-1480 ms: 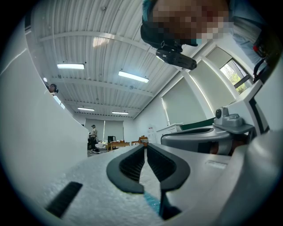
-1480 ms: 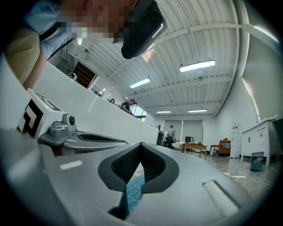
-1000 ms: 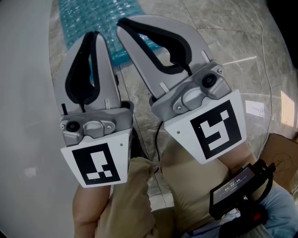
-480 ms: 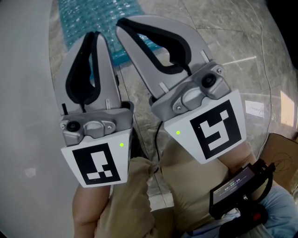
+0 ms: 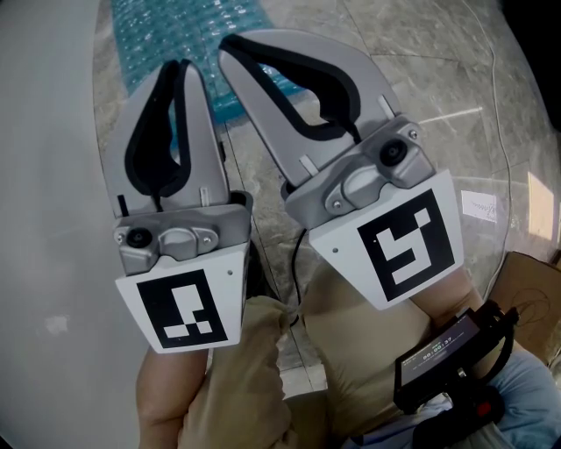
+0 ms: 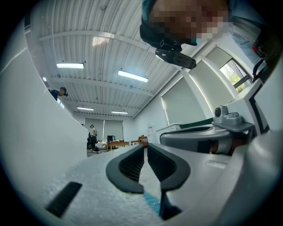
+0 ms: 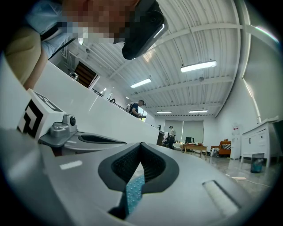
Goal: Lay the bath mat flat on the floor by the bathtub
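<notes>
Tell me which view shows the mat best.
Head view. The mat lies on the floor beside the tub, teal bubbled top plain, partly behind the left gripper and right gripper. Left gripper view shows only a teal sliver below its jaws; right gripper view, a wider strip.

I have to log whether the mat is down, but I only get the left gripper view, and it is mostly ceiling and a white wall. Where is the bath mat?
Observer: In the head view the teal bath mat lies on the marble-look floor beside the white bathtub, ahead of the shut left tongs.
Operator: Is the other hand holding it?
Observer: No. The right tongs are shut on nothing; the mat only shows through the gap below them.
Operator: Anything else down there?
Observer: A small white paper slip lies off to the right, apart from the mat.
</notes>
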Motion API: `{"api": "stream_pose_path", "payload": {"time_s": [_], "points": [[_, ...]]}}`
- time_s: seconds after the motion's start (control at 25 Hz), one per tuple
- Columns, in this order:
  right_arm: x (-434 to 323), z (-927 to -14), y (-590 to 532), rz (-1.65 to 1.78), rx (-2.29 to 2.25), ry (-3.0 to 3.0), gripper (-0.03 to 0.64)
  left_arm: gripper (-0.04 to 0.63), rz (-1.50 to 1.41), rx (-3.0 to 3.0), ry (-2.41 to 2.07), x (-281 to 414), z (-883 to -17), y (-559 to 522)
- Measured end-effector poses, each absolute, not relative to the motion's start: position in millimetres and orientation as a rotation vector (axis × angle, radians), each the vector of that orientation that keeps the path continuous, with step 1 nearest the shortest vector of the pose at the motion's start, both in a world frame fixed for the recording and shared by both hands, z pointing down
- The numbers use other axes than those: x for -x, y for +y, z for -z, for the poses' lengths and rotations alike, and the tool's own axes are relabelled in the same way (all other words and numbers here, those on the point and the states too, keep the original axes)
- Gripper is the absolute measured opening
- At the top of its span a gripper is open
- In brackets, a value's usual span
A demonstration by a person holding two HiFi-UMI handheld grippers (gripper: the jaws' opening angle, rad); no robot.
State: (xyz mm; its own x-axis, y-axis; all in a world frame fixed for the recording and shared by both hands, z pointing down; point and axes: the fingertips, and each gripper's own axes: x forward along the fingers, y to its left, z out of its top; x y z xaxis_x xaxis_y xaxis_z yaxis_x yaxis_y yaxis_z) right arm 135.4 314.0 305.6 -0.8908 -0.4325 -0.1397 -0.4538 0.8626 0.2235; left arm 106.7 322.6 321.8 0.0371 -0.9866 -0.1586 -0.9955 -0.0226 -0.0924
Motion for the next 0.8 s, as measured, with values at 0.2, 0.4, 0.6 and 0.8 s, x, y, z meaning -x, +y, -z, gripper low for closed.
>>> {"api": "stream_pose_path", "payload": {"time_s": [0.2, 0.4, 0.6, 0.8], "points": [[-135.7, -305.6, 314.0, -0.392, 0.705, 2.951, 0.008, 0.043, -0.072, 2.131, 2.058, -107.7, -321.9, 322.6], [-136.0, -304.9, 314.3, -0.394, 0.706, 2.949, 0.008, 0.044, -0.076, 2.128, 2.057, -107.8, -320.8, 322.9], [-135.8, -304.4, 314.0, -0.395, 0.709, 2.946, 0.008, 0.044, -0.075, 2.128, 2.053, -107.5, -320.1, 322.8], [-135.7, -304.1, 314.0, -0.396, 0.709, 2.945, 0.008, 0.044, -0.073, 2.130, 2.053, -107.1, -320.7, 322.8]]}}
